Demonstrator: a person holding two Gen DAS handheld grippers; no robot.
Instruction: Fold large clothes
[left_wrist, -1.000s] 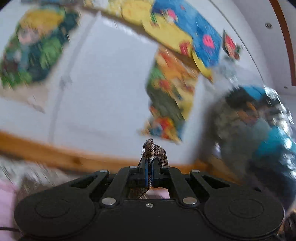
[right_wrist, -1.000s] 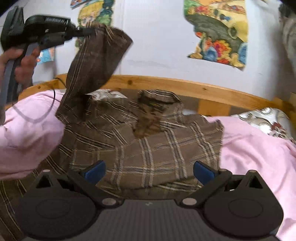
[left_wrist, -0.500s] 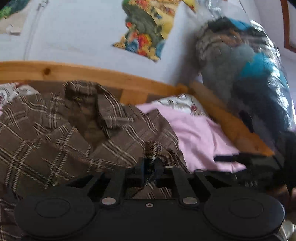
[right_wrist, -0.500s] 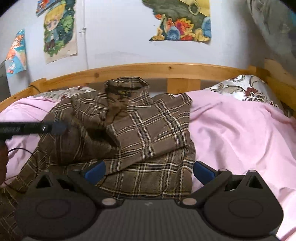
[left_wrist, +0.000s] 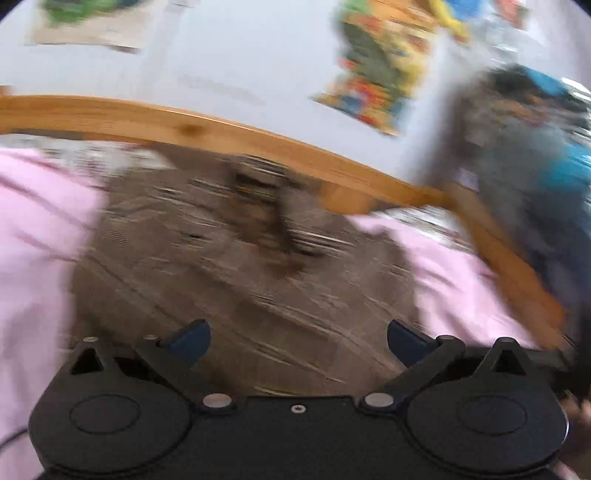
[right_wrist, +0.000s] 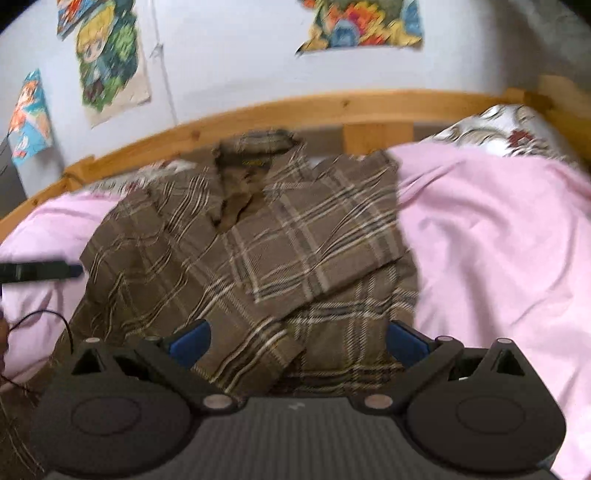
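Sleeve released: left gripper (left_wrist: 297, 339) opening, empty; right gripper (right_wrist: 297, 341) wide, empty. Plaid shirt (right_wrist: 258, 251) lies with both sides folded inward on the pink bedding (right_wrist: 498, 240) (lengthwise fold remains).

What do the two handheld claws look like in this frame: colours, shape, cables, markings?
Both match: a black body with two round discs at the rear, silver pivot bolts, and angled black link arms ending in blue pads. The left claw has a smooth black top plate with one central screw. The right claw has a ribbed grey top plate carrying a small pale mark. A thin black cable loops at the left edge of the right view.
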